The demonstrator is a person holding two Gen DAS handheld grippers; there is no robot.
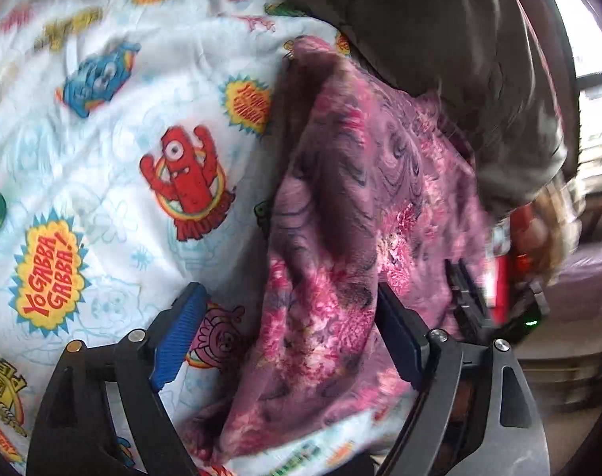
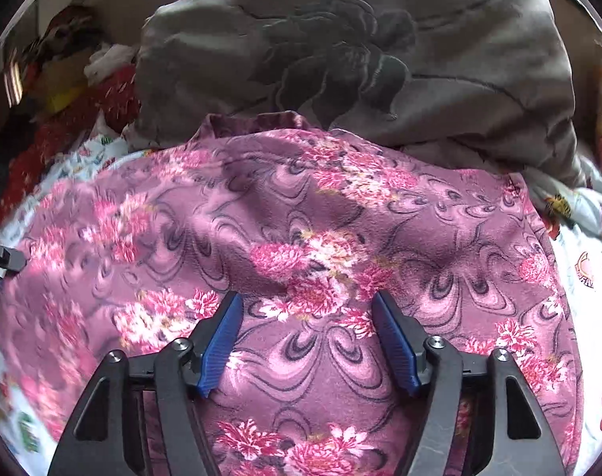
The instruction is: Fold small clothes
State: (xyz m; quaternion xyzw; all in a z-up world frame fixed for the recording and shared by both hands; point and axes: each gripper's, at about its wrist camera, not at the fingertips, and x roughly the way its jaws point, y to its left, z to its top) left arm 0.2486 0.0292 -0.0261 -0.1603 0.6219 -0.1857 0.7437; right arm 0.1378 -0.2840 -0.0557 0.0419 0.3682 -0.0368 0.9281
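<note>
A pink-purple floral fleece garment (image 2: pixel 301 246) lies spread on a white cartoon-print bedsheet (image 1: pixel 102 158). In the left wrist view the garment (image 1: pixel 360 206) is rumpled and its left edge runs between my fingers. My left gripper (image 1: pixel 289 305) is open over that edge, with nothing held. My right gripper (image 2: pixel 306 305) is open just above the middle of the garment, its blue pads (image 2: pixel 221 341) apart and empty. The right gripper's body shows at the right of the left wrist view (image 1: pixel 499 285).
A grey blanket (image 2: pixel 360 59) is heaped behind the garment. Red patterned cloth (image 2: pixel 74 127) and other items lie at the far left. The sheet (image 2: pixel 586 269) shows to the right of the garment. A window (image 1: pixel 594 79) is at the far right.
</note>
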